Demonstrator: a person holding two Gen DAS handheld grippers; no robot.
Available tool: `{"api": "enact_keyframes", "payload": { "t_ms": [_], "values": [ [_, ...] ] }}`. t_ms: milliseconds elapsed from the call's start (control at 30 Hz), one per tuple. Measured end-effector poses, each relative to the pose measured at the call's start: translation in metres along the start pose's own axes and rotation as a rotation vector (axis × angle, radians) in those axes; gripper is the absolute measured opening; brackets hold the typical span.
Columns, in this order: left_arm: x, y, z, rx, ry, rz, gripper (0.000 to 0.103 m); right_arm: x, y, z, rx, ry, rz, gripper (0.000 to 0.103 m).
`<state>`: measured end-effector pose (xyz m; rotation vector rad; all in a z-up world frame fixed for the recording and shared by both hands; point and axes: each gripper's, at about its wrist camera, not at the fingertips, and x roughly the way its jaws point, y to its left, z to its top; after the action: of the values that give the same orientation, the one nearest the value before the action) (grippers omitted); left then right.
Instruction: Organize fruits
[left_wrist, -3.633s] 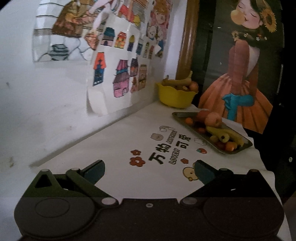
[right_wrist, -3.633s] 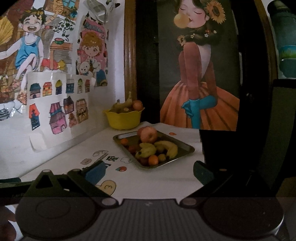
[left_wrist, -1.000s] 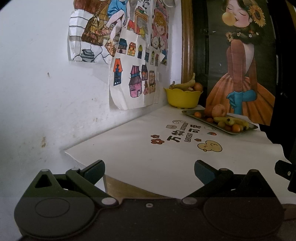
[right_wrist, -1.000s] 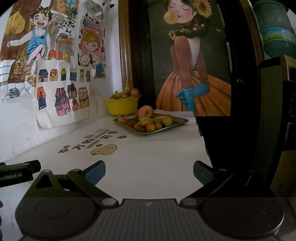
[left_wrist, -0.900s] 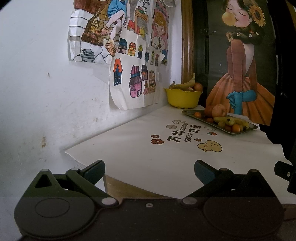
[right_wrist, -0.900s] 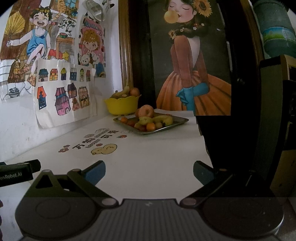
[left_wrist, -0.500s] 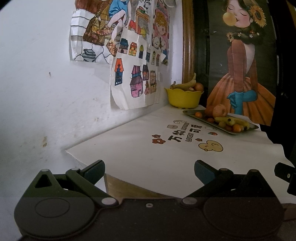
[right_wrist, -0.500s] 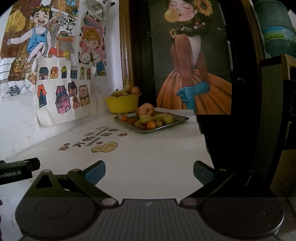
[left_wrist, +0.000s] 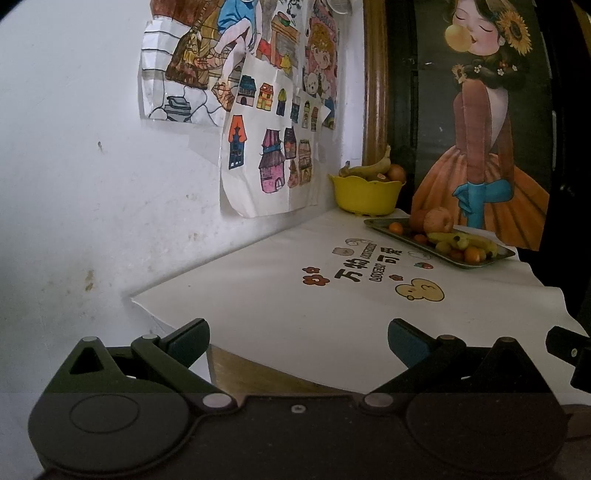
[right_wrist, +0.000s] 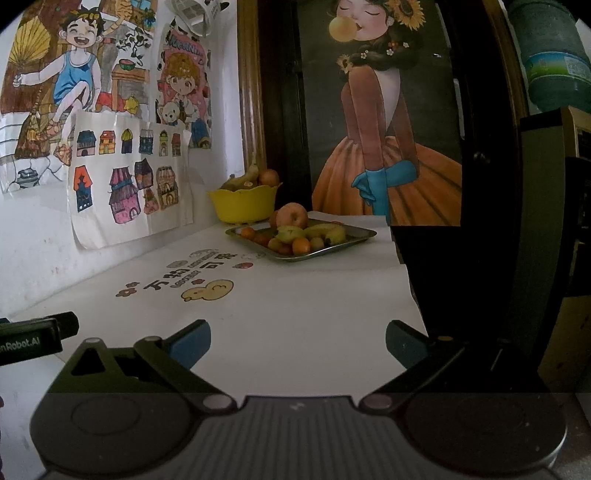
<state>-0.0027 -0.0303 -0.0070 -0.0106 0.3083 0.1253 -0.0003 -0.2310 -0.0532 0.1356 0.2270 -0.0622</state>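
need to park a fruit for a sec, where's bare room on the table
The white cloth is bare between the duck print and both open grippers, left and right. The far corner is crowded: tray of fruit, yellow bowl behind it.

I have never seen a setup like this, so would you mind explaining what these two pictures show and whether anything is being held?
No robot here: a person holds a two-finger gripper in each hand, each carrying a forward-looking fisheye camera. One picture comes from the left gripper, the other from the right gripper; the dark shapes at the bottom are their fingers. Both are open and hold nothing. Ahead lies a white table cover with cartoon print. At its far end a metal tray carries an apple, bananas and small fruits, and a yellow bowl behind it holds more fruit.
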Motion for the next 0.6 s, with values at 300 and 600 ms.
{"api": "enact_keyframes", "payload": {
  "t_ms": [300, 600],
  "values": [
    [-0.0007, 0.0008, -0.0029, -0.011, 0.005, 0.000, 0.102, -0.0004, 0.0015, -0.0020, -0.007, 0.005, 0.005, 0.103],
    [0.0025, 0.0030, -0.0038, -0.022, 0.016, 0.001, 0.102, 0.0010, 0.0029, -0.0010, -0.017, 0.012, 0.006, 0.103]
  ]
}}
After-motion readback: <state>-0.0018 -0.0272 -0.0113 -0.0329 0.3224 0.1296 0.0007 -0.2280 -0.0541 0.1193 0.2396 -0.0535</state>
